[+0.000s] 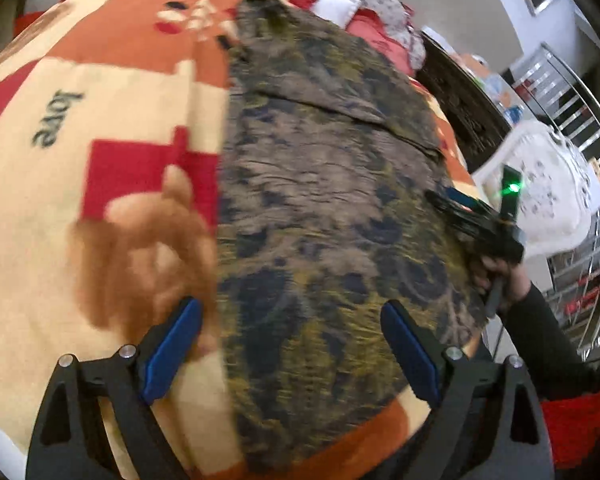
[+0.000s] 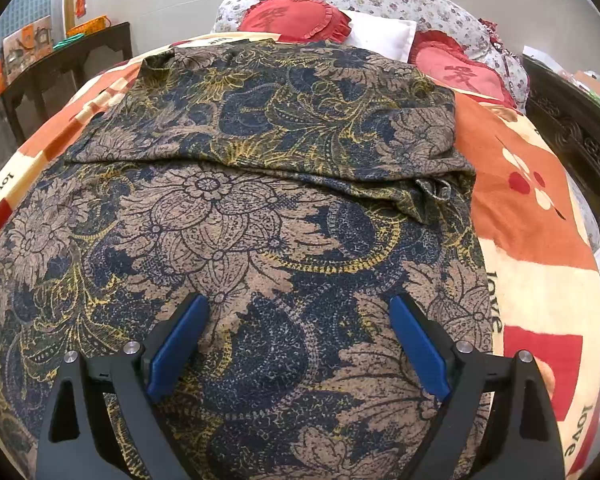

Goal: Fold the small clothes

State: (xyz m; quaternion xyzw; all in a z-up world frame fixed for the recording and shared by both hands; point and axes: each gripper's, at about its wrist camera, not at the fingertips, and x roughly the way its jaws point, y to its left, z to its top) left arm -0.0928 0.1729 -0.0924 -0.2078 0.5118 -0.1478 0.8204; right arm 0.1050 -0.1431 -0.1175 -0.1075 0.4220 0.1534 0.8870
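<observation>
The right hand-held gripper (image 2: 298,344) is hanging wide open just over the flowery cloth (image 2: 236,240), holding nothing. The left hand-held gripper (image 1: 292,350) is open too, over the cloth's side edge. The cloth is lying spread on the bed blanket (image 2: 532,248) — its far part looks folded over once, so more folds are probably waiting.

My left gripper (image 1: 292,340) and right gripper (image 2: 300,340) share black frames, blue finger pads (image 2: 178,346) and silver screws (image 2: 464,346); my sleeve (image 1: 540,328) is black.
</observation>
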